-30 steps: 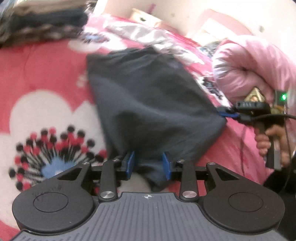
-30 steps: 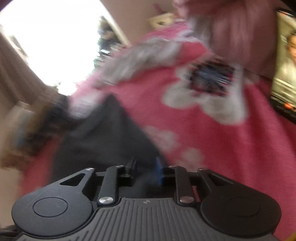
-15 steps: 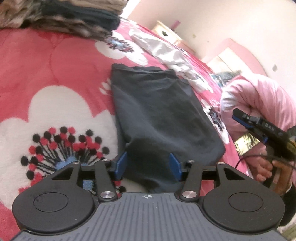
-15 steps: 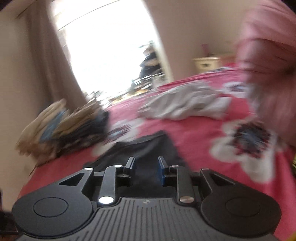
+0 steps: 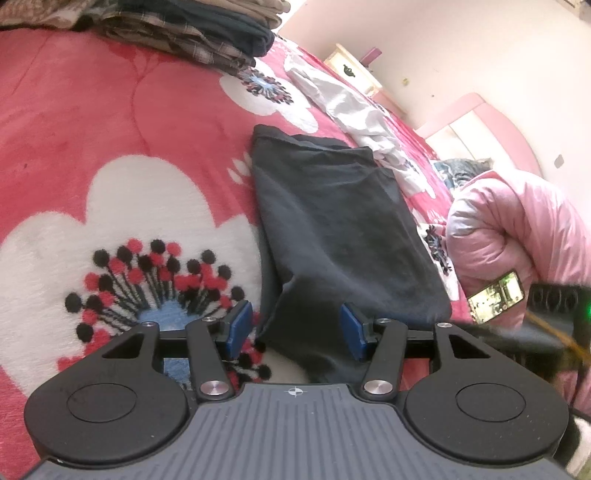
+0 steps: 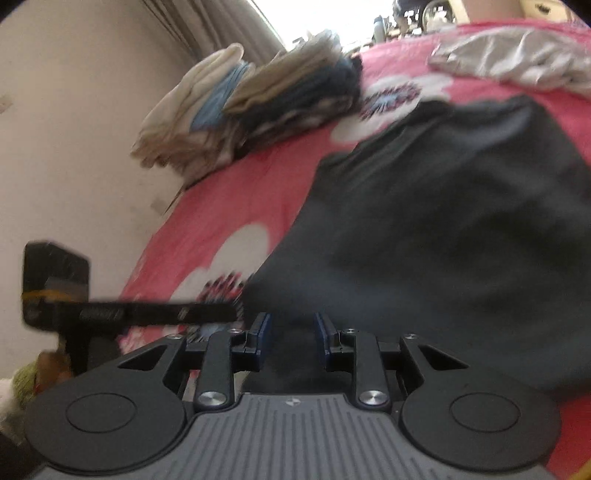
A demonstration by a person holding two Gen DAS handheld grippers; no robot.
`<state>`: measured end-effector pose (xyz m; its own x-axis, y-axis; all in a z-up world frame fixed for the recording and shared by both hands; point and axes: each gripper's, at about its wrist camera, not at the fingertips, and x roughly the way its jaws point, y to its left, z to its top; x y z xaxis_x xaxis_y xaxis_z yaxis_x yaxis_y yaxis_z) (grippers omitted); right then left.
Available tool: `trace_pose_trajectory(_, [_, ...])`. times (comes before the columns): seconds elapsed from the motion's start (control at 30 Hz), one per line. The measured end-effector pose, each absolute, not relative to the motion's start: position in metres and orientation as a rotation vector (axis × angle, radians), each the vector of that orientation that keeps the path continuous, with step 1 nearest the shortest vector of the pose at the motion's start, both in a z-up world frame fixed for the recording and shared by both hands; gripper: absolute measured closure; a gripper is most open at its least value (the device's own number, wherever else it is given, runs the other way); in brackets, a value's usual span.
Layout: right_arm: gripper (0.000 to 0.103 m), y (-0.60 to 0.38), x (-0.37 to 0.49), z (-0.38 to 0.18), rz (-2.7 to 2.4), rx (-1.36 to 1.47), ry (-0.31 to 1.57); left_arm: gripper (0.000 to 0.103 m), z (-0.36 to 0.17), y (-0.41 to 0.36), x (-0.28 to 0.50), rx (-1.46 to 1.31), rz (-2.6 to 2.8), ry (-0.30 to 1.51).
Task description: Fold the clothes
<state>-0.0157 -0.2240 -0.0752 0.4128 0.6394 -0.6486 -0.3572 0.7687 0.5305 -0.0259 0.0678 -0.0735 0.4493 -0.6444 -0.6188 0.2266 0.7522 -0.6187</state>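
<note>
A dark grey garment [image 5: 332, 221] lies folded into a long rectangle on the red flowered blanket [image 5: 92, 122]. My left gripper [image 5: 295, 332] stands open at its near end; a corner of the cloth lies between the blue pads [image 5: 238, 326], which do not press on it. In the right wrist view the same garment [image 6: 443, 221] fills the middle, blurred. My right gripper [image 6: 291, 336] hangs low over its near edge, jaws a little apart, dark cloth showing in the gap with no visible pinch. The left gripper [image 6: 231, 312] reaches in from the left there.
A stack of folded clothes [image 5: 203, 33] [image 6: 258, 103] sits at the far end of the bed by the wall. A crumpled white garment [image 5: 354, 107] lies beyond the dark one. A bunched pink quilt [image 5: 517, 229] and a phone [image 5: 495, 291] are at the right.
My left jaws have widened and let go of the garment's near corner, and the tool has rolled. The right gripper has swung across from the quilt side to the garment's near edge.
</note>
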Motion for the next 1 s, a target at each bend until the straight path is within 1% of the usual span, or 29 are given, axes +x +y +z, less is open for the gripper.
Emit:
trace_pose_trajectory(0.1, [0.072,-0.216,-0.036,-0.079,0.668,0.342,0.986,0.05,-0.074,0.067,-0.025,-0.492,-0.575,0.97])
trace_pose_trajectory(0.23, [0.072,-0.199,-0.063,-0.077,0.703,0.23,0.981,0.05,-0.075,0.064,-0.025,-0.49,-0.588,0.979])
trace_pose_trajectory(0.47, [0.072,-0.176,-0.084,-0.059,0.634,-0.062,0.811,0.05,-0.075,0.066,-0.024,-0.503,-0.58,0.99])
trace_pose_trajectory(0.57, [0.069,-0.167,-0.09,-0.054,0.585,-0.181,0.72,0.05,-0.076,0.071,-0.022,-0.53,-0.568,0.993])
trace_pose_trajectory(0.7, [0.068,-0.158,-0.082,-0.061,0.55,-0.234,0.708,0.05,-0.077,0.076,-0.019,-0.555,-0.557,0.996])
trace_pose_trajectory(0.77, [0.066,-0.153,-0.079,-0.065,0.549,-0.245,0.711,0.05,-0.078,0.077,-0.018,-0.56,-0.562,0.999])
trace_pose_trajectory(0.83, [0.06,-0.149,-0.076,-0.068,0.54,-0.255,0.714,0.05,-0.079,0.078,-0.017,-0.561,-0.568,1.004])
trace_pose_trajectory(0.93, [0.054,-0.143,-0.07,-0.07,0.523,-0.263,0.706,0.05,-0.08,0.08,-0.017,-0.563,-0.577,1.01])
trace_pose_trajectory(1.0, [0.052,-0.139,-0.065,-0.071,0.515,-0.267,0.703,0.05,-0.081,0.081,-0.017,-0.566,-0.583,1.012])
